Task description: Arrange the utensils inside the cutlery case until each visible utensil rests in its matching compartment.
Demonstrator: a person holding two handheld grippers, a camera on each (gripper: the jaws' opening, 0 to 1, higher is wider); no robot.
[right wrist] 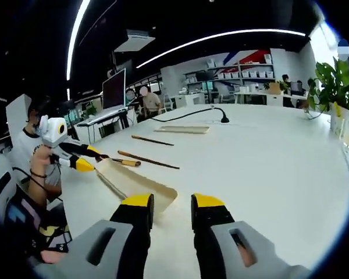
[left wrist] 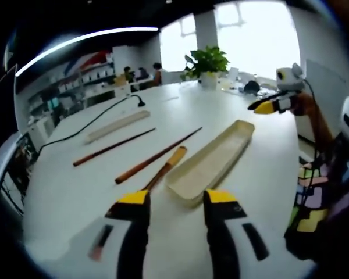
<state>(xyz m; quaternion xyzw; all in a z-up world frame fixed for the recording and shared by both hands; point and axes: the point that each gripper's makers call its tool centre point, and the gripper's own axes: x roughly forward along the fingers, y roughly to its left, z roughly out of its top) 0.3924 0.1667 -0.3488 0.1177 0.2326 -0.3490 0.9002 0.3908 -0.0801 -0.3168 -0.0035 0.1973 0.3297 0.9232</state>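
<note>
In the left gripper view the left gripper (left wrist: 175, 200), jaws parted and empty, sits nearest the wooden-handled utensil (left wrist: 163, 169), whose long axis runs up-right alongside the open cutlery case (left wrist: 212, 163) at frame centre; the right gripper (right wrist: 171, 204) is likewise released.

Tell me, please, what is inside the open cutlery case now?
In the left gripper view the cutlery case looks empty: only its pale floor shows. The chopsticks lie outside, beside it on the table. Its near wall hides a strip of floor.
</note>
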